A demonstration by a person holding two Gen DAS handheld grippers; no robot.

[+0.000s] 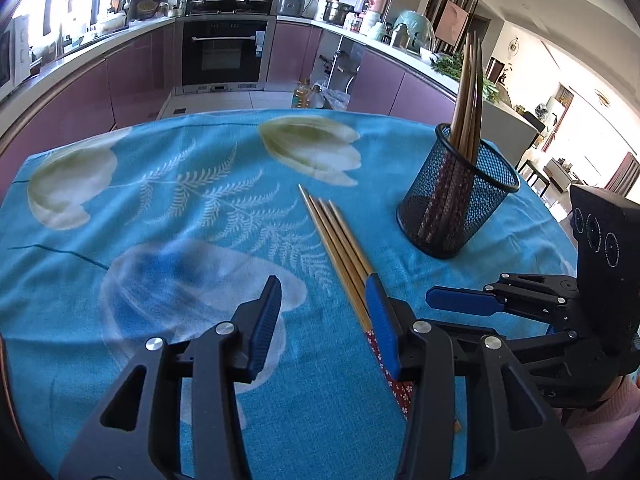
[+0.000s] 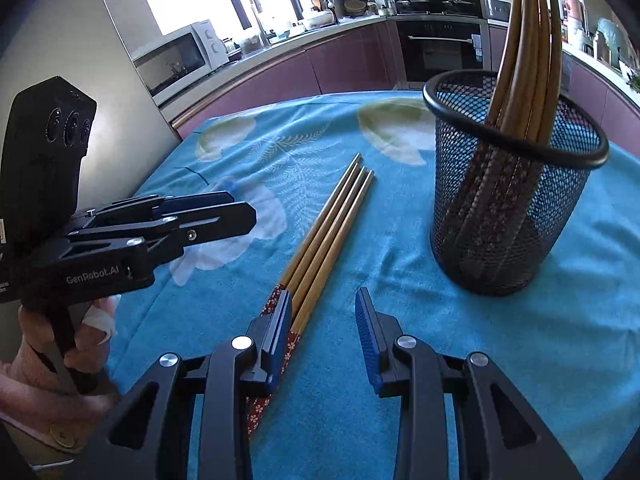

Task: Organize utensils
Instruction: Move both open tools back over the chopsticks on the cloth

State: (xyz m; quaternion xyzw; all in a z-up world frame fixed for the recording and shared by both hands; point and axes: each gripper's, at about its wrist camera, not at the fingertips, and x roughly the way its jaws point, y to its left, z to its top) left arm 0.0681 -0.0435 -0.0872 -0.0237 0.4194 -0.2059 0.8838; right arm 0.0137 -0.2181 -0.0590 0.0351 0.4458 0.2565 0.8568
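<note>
Both tongs (image 2: 324, 336) agape; chopsticks (image 2: 328, 232) (four) lie beside holder (image 2: 508, 216).

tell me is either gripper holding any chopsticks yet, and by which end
Nothing is held. The left gripper and right gripper are open, and the chopsticks lie on the cloth.

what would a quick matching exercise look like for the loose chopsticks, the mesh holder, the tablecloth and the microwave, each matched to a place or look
Things:
1. loose chopsticks
2. mesh holder
3. tablecloth
4. microwave

Descriptions:
A. blue with a pale flower print
B. standing upright, holding chopsticks
C. on the far counter by the window
D. lying flat side by side on the cloth

Pairs: 1-D, 2-B, 3-A, 4-C
</note>
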